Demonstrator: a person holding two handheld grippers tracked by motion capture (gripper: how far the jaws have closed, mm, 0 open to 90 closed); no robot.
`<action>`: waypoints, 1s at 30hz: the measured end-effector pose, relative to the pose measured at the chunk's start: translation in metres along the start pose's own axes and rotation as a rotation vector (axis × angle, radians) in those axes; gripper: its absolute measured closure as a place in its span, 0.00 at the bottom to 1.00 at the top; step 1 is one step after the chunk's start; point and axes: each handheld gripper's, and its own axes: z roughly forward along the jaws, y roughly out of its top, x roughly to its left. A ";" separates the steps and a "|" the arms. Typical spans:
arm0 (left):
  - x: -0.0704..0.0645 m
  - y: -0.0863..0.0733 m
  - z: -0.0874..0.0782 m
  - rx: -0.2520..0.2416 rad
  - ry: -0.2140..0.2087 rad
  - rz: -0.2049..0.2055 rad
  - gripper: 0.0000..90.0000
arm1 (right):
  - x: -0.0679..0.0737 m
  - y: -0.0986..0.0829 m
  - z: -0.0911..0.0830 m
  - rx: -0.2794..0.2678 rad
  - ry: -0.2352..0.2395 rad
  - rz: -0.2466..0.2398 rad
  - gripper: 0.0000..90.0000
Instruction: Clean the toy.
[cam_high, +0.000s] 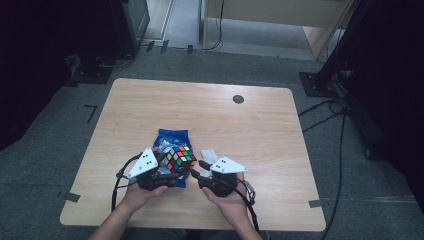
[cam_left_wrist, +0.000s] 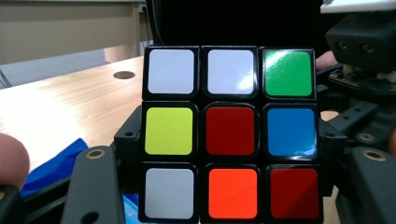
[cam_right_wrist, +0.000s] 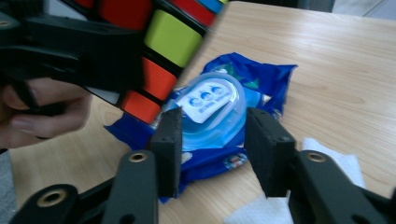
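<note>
Multicoloured cube (cam_high: 180, 158) sat clamped in the left gripper (cam_high: 167, 167), lower centre of the high view, held above the blue wipes pack (cam_high: 172, 139) on the counter (cam_high: 260, 130). In the left gripper view the cube (cam_left_wrist: 231, 133) filled the middle of the frame, jaws pressed on both its sides; facing side read white, white, green on top, yellow, red, blue in the middle, white, orange, red at the bottom. Right gripper (cam_high: 199, 169) was just right of the cube, jaws apart and holding nothing. In the right gripper view its open jaws framed the wipes pack (cam_right_wrist: 219, 116) with the pale blue flip lid (cam_right_wrist: 212, 100); couldn't tell if they touched it. Cube (cam_right_wrist: 154, 42) and the left hand (cam_right_wrist: 42, 112) were in the upper left there. White tissue (cam_right_wrist: 336, 163) lay at lower right on the counter, just beside the pack.
</note>
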 end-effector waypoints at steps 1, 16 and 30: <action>0.000 0.000 0.000 0.001 -0.010 0.002 0.37 | 0.003 0.000 0.001 0.000 -0.013 -0.017 0.67; 0.004 -0.004 0.004 0.031 -0.029 -0.047 0.37 | 0.025 0.001 0.001 0.005 0.075 -0.026 0.67; 0.007 -0.004 0.008 0.051 -0.047 -0.093 0.37 | 0.021 -0.003 0.001 0.002 0.089 0.008 0.66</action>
